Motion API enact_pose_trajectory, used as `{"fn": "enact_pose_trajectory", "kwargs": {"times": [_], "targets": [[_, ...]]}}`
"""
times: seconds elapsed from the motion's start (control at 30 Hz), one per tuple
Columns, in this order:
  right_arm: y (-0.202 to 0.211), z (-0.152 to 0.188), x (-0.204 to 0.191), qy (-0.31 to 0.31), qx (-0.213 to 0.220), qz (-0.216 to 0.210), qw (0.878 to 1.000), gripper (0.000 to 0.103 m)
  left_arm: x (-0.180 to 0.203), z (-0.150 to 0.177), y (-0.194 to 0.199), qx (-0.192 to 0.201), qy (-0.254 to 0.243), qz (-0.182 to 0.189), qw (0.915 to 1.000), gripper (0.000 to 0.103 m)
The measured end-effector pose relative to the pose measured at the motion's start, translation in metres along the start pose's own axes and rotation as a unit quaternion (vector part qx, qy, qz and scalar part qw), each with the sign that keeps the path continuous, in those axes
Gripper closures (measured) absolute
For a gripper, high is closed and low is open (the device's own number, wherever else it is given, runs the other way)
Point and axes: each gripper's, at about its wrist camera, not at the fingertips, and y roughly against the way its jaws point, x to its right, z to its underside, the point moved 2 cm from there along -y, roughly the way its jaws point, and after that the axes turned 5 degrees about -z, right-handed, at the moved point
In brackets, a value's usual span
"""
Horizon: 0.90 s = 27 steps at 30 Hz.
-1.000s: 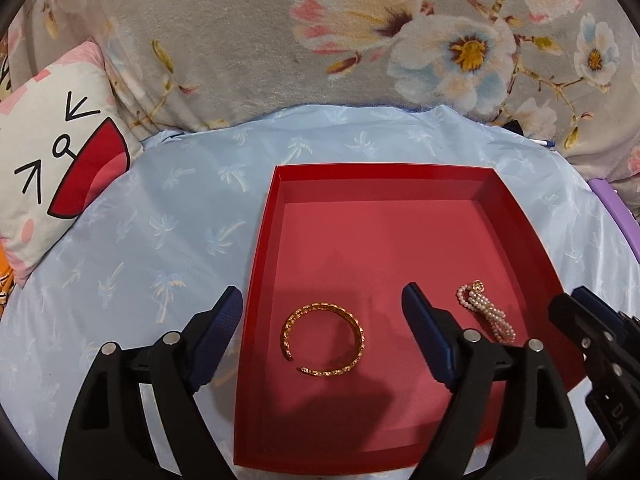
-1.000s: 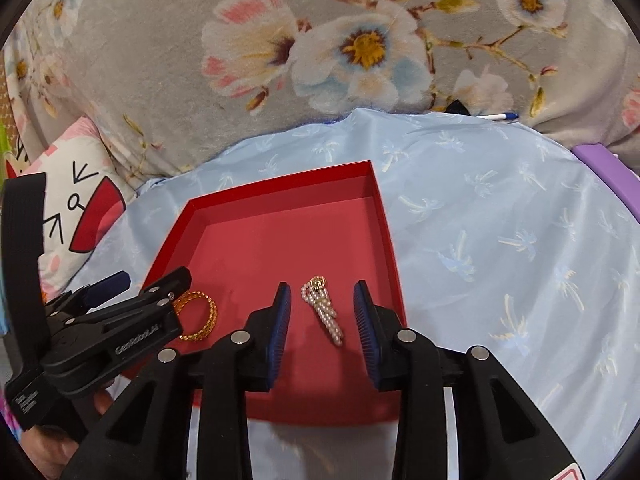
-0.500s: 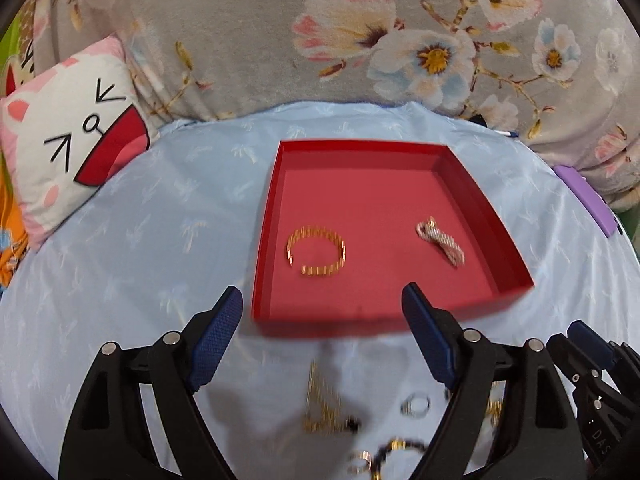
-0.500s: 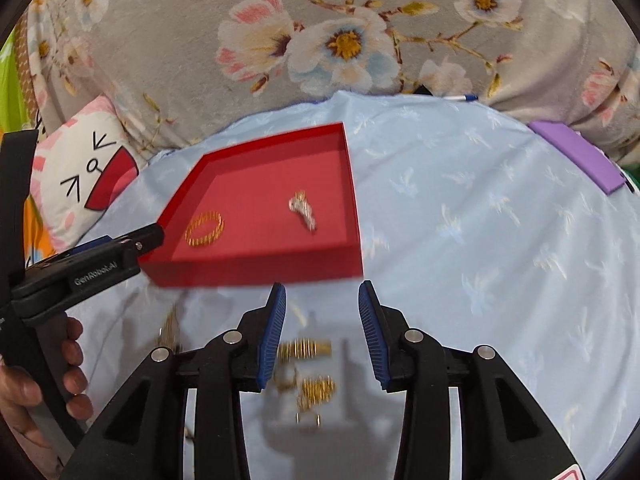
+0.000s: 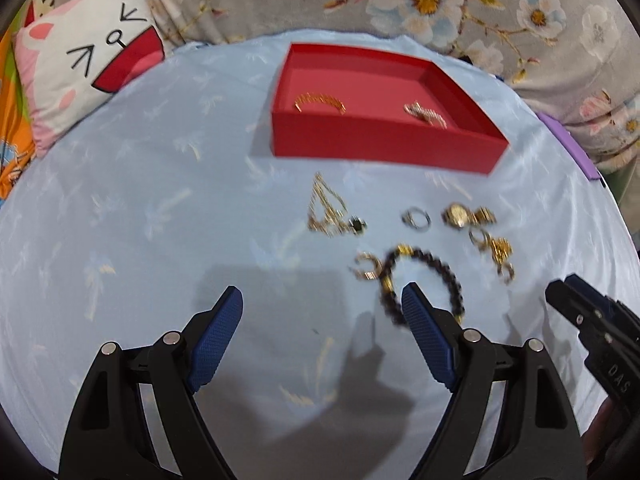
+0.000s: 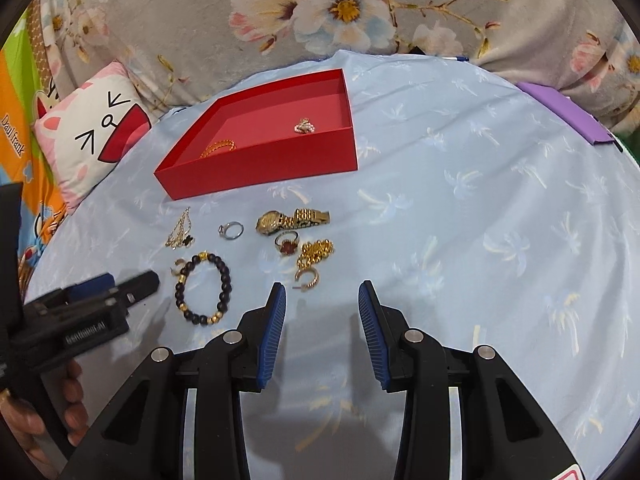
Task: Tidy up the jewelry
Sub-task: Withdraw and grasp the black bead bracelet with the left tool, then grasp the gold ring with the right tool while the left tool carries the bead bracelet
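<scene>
A red tray [image 5: 380, 148] [image 6: 260, 168] lies on the pale blue cloth and holds a gold bangle [image 5: 320, 101] [image 6: 219, 147] and a pearl piece [image 5: 426, 114] [image 6: 305, 126]. In front of it loose jewelry is spread out: a thin necklace [image 6: 180, 236], a silver ring [image 6: 231, 230], a gold watch [image 6: 292, 220], a red-stone ring [image 6: 287, 244], a gold chain [image 6: 316, 252], a hoop earring [image 6: 308, 276] and a dark bead bracelet [image 5: 440, 268] [image 6: 225, 276]. My left gripper [image 5: 320, 292] stands wide open just left of the bracelet, holding nothing. My right gripper [image 6: 322, 287] is open and empty, near the hoop earring.
A cat-face pillow [image 5: 92, 64] [image 6: 92, 132] lies at the left edge of the cloth. A grey floral blanket [image 6: 320, 12] rises behind the tray. A purple flat thing [image 6: 560, 112] and a pen [image 6: 456, 58] lie at the far right. A person's hand [image 6: 72, 412] holds the left gripper.
Both grippers have drawn back from over the tray toward the near side. The tray now sits farther off, and the loose jewelry in front of it has come into view.
</scene>
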Motion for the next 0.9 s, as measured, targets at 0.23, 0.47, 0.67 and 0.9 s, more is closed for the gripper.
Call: {"fn": "enact_pose_trajectory", "kwargs": {"times": [0.23, 0.47, 0.67, 0.9], "targets": [[0.005, 0.001, 0.001, -0.003, 0.003, 0.001, 1.0, 0.065, 0.021, 0.005, -0.014, -0.013, -0.011, 0.001, 0.9999, 0.034], [0.001, -0.001, 0.002, -0.003, 0.0, -0.003, 1.0, 0.065, 0.026, 0.001, -0.017, -0.003, -0.029, -0.019, 0.9994, 0.06], [-0.013, -0.007, -0.008, 0.011, -0.006, -0.011, 1.0, 0.065, 0.017, -0.001, -0.015, -0.008, -0.026, 0.009, 0.9996, 0.096], [-0.037, -0.022, -0.026, 0.037, -0.012, -0.017, 0.999, 0.065, 0.003, -0.003, -0.003, -0.001, -0.012, 0.02, 0.9997, 0.096]]}}
